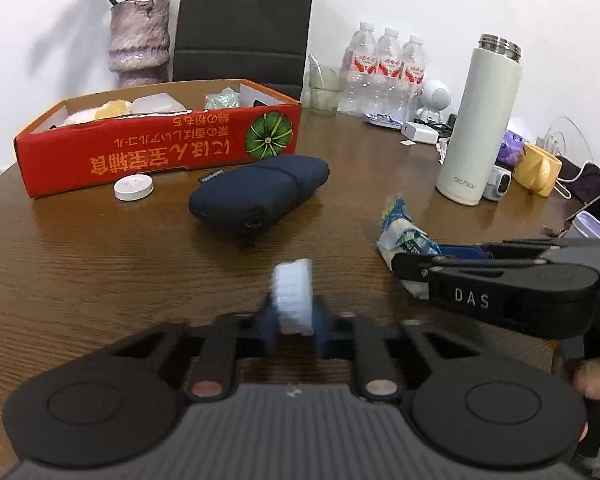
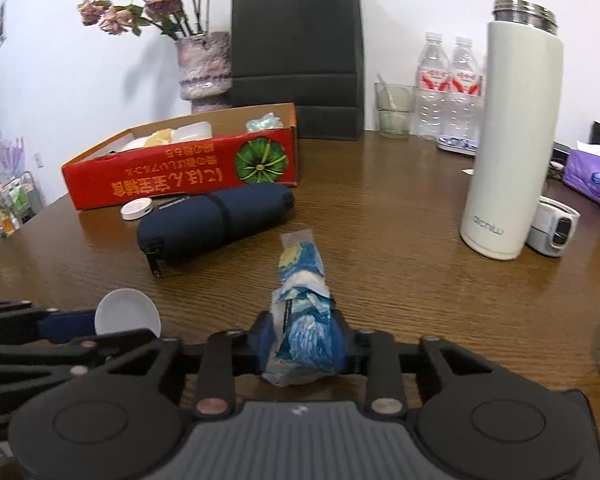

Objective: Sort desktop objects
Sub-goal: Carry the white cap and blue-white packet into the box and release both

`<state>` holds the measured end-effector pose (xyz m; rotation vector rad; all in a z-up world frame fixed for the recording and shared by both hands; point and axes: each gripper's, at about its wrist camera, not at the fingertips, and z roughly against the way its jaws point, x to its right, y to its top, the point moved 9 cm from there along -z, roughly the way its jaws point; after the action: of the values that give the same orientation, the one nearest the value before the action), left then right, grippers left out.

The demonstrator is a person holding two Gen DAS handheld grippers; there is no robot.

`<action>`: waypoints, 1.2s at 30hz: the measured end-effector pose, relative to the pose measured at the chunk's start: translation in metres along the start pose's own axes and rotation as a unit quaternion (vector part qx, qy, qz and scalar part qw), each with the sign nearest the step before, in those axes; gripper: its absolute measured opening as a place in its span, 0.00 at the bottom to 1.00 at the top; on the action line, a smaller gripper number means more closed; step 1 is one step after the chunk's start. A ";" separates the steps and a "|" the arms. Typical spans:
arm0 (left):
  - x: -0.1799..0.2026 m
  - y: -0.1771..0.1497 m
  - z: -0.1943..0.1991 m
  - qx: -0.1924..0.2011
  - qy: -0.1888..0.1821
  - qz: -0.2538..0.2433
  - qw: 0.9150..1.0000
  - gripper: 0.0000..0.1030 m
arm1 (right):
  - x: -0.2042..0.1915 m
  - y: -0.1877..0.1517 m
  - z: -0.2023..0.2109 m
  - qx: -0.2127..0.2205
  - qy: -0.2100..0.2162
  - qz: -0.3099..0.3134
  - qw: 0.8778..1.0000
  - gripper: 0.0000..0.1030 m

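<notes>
My left gripper is shut on a small white ribbed cap, held just above the brown table. The cap also shows in the right wrist view. My right gripper is shut on a blue and white printed packet, which also shows in the left wrist view. A red cardboard box with several items inside sits at the back left. In front of it lie a dark blue zip pouch and a white round tin.
A tall white thermos stands at the right, with a small white device beside it. Water bottles, a glass, a vase of dried flowers and a black bag line the back. A purple tissue pack lies at the far right.
</notes>
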<state>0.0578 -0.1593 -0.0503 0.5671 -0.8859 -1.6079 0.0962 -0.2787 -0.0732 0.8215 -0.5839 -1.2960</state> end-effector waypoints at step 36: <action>-0.186 0.186 -0.048 0.046 0.095 0.057 0.993 0.15 | -0.071 0.221 -0.106 0.025 0.097 0.002 0.995 0.17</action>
<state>0.2488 -0.0010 0.0506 0.7091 -0.8386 -1.3898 0.2969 -0.1738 0.0450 0.9747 -0.4632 -1.1853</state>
